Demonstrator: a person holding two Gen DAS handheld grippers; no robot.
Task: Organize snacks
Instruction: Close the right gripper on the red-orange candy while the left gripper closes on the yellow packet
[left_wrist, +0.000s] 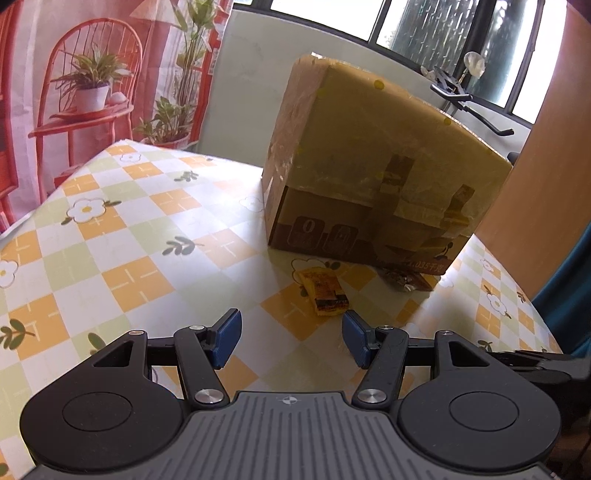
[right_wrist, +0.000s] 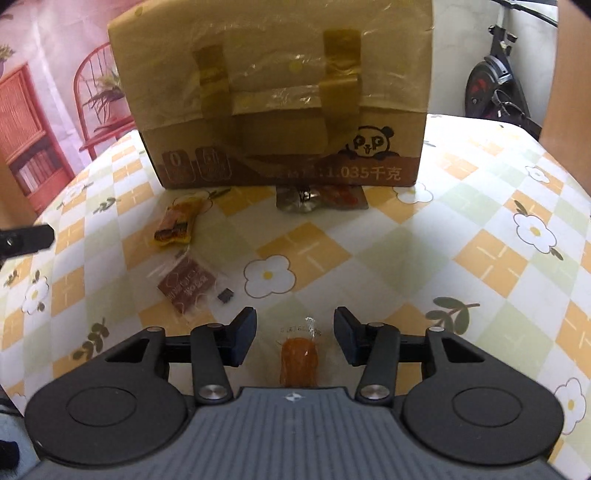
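Snacks lying scattered before a taped brown cardboard box (right_wrist: 273, 92) on the checked, flower-printed tablecloth (right_wrist: 461, 229).

Right gripper (right_wrist: 294, 338) is sitting at lower centre, jaws half wide and not touching the clear-wrapped orange snack (right_wrist: 298, 360) lying between them. Left gripper (left_wrist: 291, 338) is hovering with jaws apart and nothing between them, a yellow packet (left_wrist: 325, 291) lying just above. In the right view's left half, a brown flat packet (right_wrist: 188, 290) is lying below that yellow packet (right_wrist: 177, 223).
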